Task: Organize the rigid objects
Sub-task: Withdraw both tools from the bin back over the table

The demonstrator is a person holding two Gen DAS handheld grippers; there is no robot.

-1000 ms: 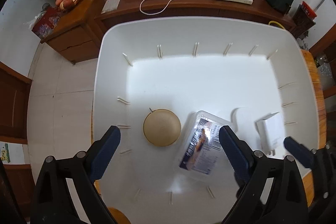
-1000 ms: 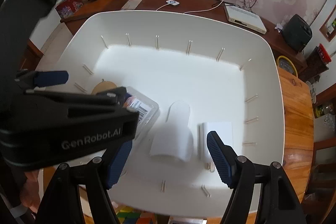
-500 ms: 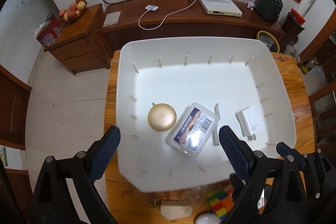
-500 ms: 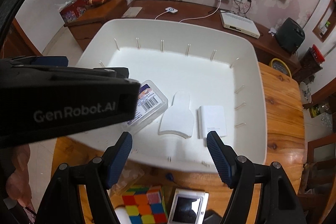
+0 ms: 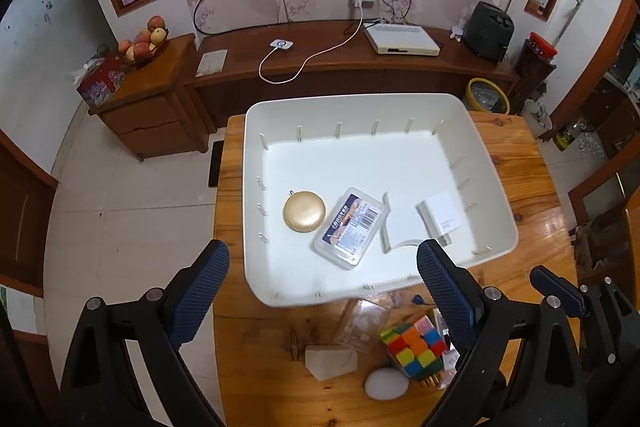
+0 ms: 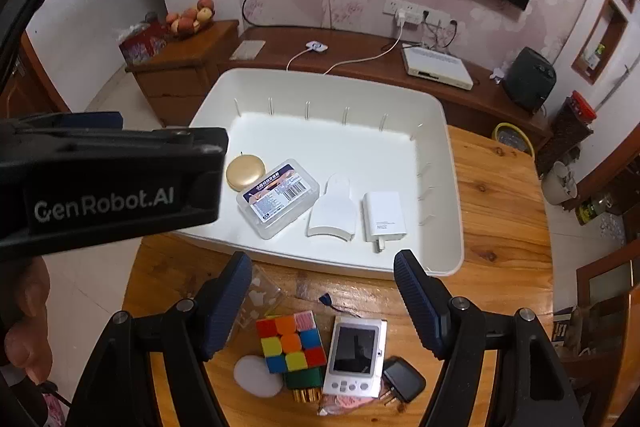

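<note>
A white bin (image 5: pixel 492 187) (image 6: pixel 448 195) stands on the wooden table. In it lie a round gold case (image 5: pixel 304 211) (image 6: pixel 245 170), a clear labelled box (image 5: pixel 352 225) (image 6: pixel 278 197), a white flat scraper-like piece (image 5: pixel 400 219) (image 6: pixel 333 211) and a white charger (image 5: pixel 440 215) (image 6: pixel 383 211). My left gripper (image 5: pixel 322 297) hangs open above the bin's near edge, holding nothing. My right gripper (image 6: pixel 324 303) is open too, empty, over the table in front of the bin. On the table near me are a colour cube (image 6: pixel 291 343) (image 5: pixel 412 347), a white handheld device (image 6: pixel 354 359), a black plug (image 6: pixel 402 379) and a white oval pebble (image 6: pixel 256 375) (image 5: pixel 386 383).
A small clear box (image 6: pixel 260 297) (image 5: pixel 362 321) and a white block (image 5: pixel 330 361) lie in front of the bin. The left gripper's body (image 6: pixel 108 183) fills the left of the right wrist view. Behind the table stand a dark low cabinet (image 5: pixel 320 67) and a side cabinet with fruit.
Both grippers have risen and drawn back from inside the bin, so the whole bin, the table edge and the objects in front of it now show. Nothing in the bin moved.
</note>
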